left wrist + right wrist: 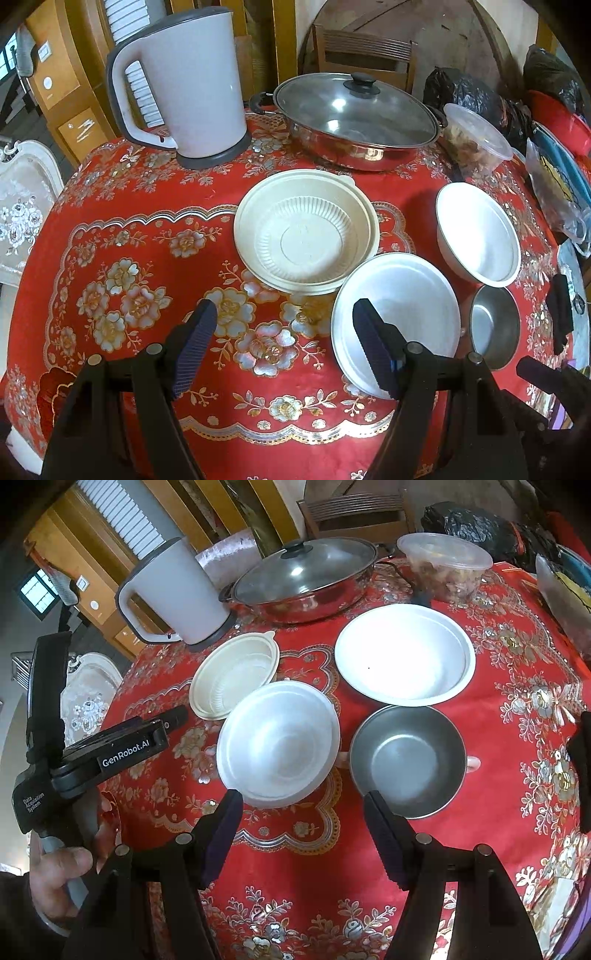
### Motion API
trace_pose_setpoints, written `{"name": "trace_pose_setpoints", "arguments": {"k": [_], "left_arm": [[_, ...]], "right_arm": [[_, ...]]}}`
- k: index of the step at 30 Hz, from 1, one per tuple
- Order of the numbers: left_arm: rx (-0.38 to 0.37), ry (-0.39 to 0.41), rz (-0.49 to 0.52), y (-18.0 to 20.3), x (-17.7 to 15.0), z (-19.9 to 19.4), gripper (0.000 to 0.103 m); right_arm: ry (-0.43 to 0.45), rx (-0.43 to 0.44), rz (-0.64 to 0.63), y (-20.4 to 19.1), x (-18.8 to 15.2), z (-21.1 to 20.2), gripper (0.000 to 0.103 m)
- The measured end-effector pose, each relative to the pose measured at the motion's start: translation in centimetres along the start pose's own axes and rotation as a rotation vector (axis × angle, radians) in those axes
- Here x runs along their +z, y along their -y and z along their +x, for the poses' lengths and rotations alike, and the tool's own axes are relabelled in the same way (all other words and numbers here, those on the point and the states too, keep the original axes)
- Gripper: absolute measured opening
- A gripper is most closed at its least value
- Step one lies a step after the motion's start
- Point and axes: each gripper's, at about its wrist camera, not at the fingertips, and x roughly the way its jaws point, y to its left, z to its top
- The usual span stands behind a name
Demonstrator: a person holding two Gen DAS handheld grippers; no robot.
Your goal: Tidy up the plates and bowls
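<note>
Bowls sit on the red tablecloth [480, 738] in front of the lidded pot [303, 579]: cream bowl [306, 229], two white bowls [404, 653] [279, 742], steel bowl [408, 760]. Your left gripper [282, 328] and right gripper [303, 823] hover spread wide, holding nothing.

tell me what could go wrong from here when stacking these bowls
1. The foam bowl looks light and sits close to the steel bowl and the cream bowl; closing the open left tongs on its rim may nudge a neighbour.
2. The kettle and lidded pot stand just behind, so a long reach could bump them.
3. The steel bowl is smooth and may slip in the right tongs.
</note>
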Motion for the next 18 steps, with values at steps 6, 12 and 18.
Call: {"name": "trace_pose_setpoints", "arguments": {"k": [6, 12, 18], "left_arm": [[0.001, 0.001, 0.000, 0.0, 0.0, 0.0, 0.076], [0.004, -0.001, 0.002, 0.0, 0.0, 0.2, 0.076], [0.002, -0.014, 0.001, 0.2, 0.0, 0.8, 0.076]], "right_arm": [[0.003, 0.002, -0.011, -0.3, 0.2, 0.2, 0.070], [0.015, -0.030, -0.045, -1.1, 0.7, 0.7, 0.070], [0.024, -0.045, -0.088, -2.3, 1.1, 1.2, 0.070]]}}
